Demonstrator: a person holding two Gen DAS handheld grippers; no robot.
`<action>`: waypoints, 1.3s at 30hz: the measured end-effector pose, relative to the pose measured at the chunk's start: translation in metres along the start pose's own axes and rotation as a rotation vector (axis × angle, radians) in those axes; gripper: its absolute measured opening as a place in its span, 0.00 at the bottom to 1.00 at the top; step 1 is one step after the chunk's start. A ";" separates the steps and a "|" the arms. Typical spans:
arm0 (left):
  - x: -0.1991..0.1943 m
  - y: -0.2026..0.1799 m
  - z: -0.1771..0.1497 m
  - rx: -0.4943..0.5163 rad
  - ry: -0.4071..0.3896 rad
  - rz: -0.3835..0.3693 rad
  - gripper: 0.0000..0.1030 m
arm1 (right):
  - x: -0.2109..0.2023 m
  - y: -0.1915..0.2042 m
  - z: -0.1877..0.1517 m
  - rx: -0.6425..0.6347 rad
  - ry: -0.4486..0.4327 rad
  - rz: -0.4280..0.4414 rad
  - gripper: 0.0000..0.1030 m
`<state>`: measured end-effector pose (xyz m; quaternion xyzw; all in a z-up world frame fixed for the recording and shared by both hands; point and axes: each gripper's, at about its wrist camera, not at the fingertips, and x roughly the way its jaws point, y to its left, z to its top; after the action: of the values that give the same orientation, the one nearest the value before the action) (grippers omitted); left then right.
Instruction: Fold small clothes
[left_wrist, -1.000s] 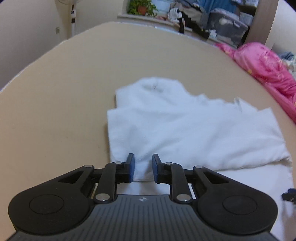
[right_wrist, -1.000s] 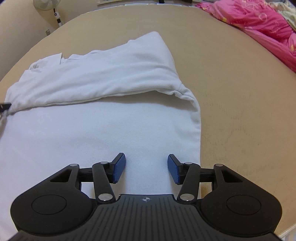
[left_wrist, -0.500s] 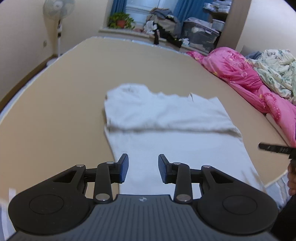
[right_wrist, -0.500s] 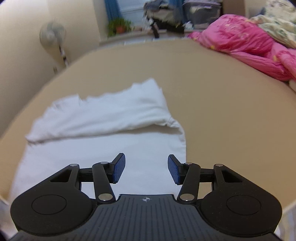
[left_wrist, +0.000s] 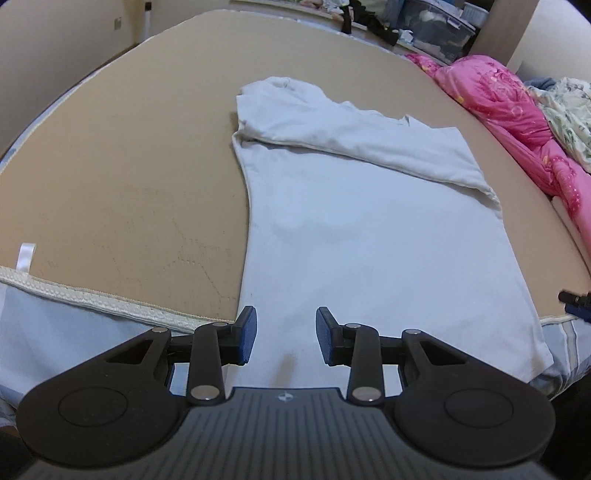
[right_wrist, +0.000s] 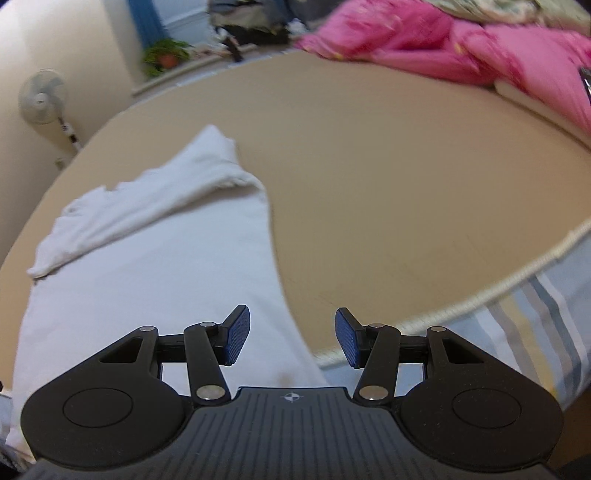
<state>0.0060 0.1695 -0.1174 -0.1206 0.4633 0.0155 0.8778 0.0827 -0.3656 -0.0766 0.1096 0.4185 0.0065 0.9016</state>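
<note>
Shirt, white, lies flat on the tan bed with its far part folded over and its near hem overhanging the edge, so the left gripper and right gripper, both apart and empty, risk dragging it off.

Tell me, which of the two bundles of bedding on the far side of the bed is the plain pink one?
The pink quilt, lying nearer the white shirt. The bundle behind it, the floral bedding, is pale with a leafy print.
</note>
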 end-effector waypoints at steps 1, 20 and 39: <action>0.001 0.001 0.000 -0.004 0.005 0.002 0.38 | 0.003 -0.004 -0.001 0.015 0.019 -0.004 0.52; 0.028 0.047 -0.014 -0.202 0.186 -0.005 0.39 | 0.035 -0.050 -0.010 0.241 0.238 0.040 0.53; 0.035 0.035 -0.026 -0.073 0.226 0.066 0.39 | 0.048 -0.023 -0.025 0.046 0.340 0.013 0.55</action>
<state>0.0000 0.1940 -0.1675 -0.1382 0.5622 0.0477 0.8139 0.0936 -0.3780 -0.1330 0.1302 0.5644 0.0215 0.8149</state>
